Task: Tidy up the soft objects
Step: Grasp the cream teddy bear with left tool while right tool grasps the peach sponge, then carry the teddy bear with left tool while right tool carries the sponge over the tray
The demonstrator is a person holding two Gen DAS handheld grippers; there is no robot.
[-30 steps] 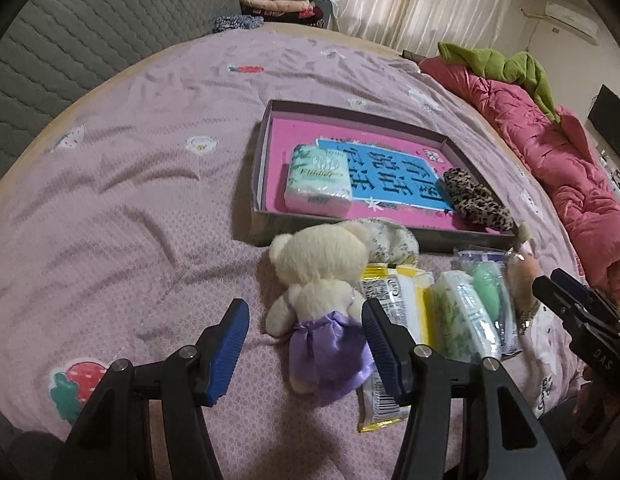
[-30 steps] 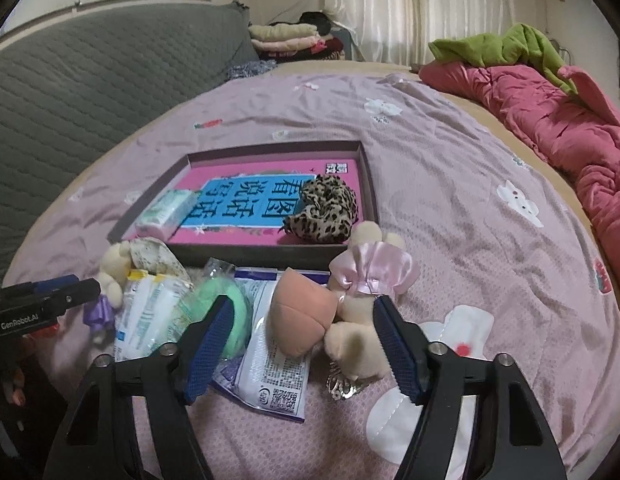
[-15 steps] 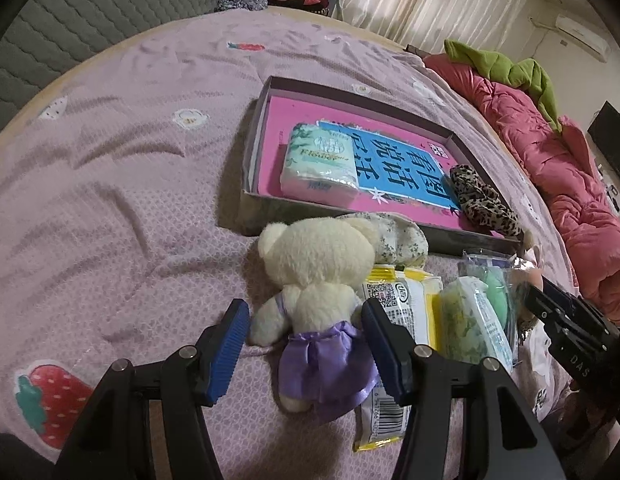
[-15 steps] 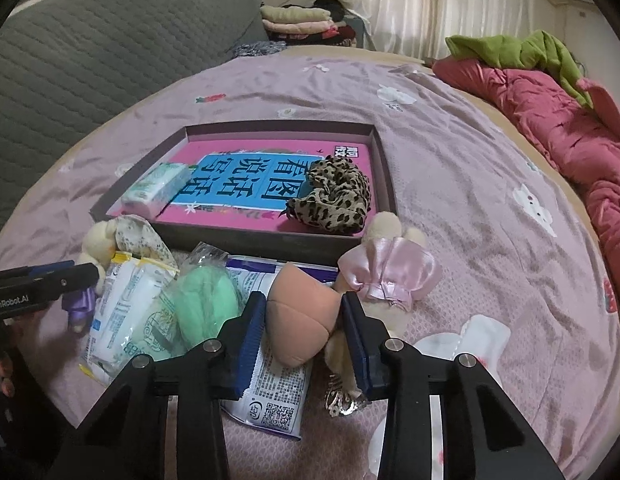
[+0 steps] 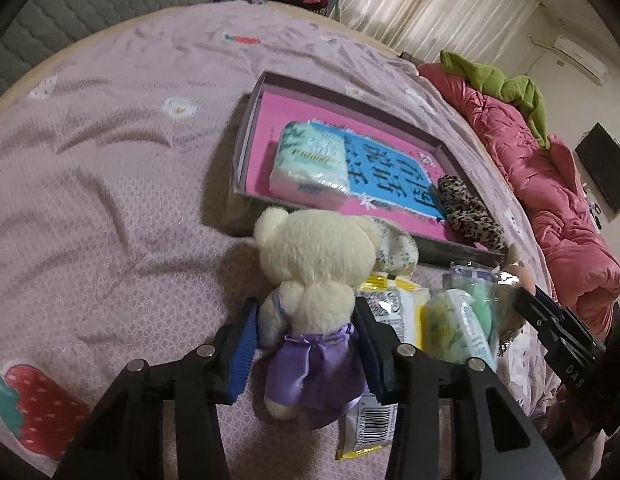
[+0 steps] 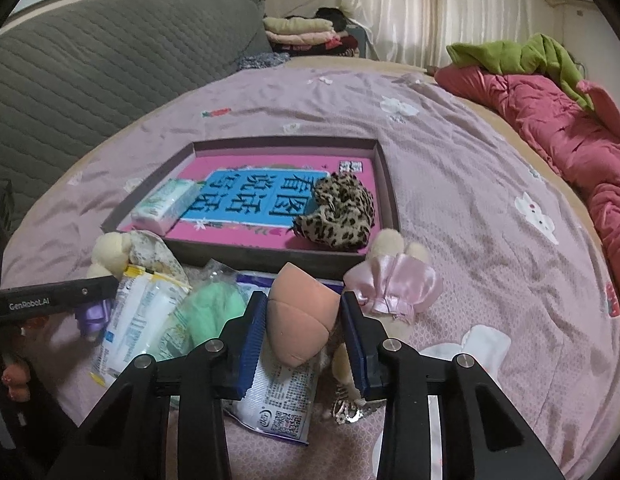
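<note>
While left gripper [image 5: 306, 344] clamps bear [image 5: 310, 276] | right gripper [image 6: 304, 336] seemingly pinches peach plush [image 6: 300, 320]

The teddy bear [image 5: 315, 268] is cream with a purple satin skirt. The peach-shaped plush [image 6: 300, 318] is salmon-orange. Beside it a second plush [image 6: 393, 280] is beige under a pale pink satin bow. The gripper pads [image 5: 244, 354] are blue on black arms. The tray [image 6: 383, 184] has dark brown walls and a magenta floor bearing a blue panel with dark characters. The scrunchie [image 6: 337, 216] is leopard-print, tan with black spots. The tissue pack [image 5: 311, 164] is mint green and white. The bedsheet [image 5: 110, 152] is lilac with a fine lattice pattern, white flowers and a red strawberry. The quilt [image 6: 549, 120] is rose-red.
</note>
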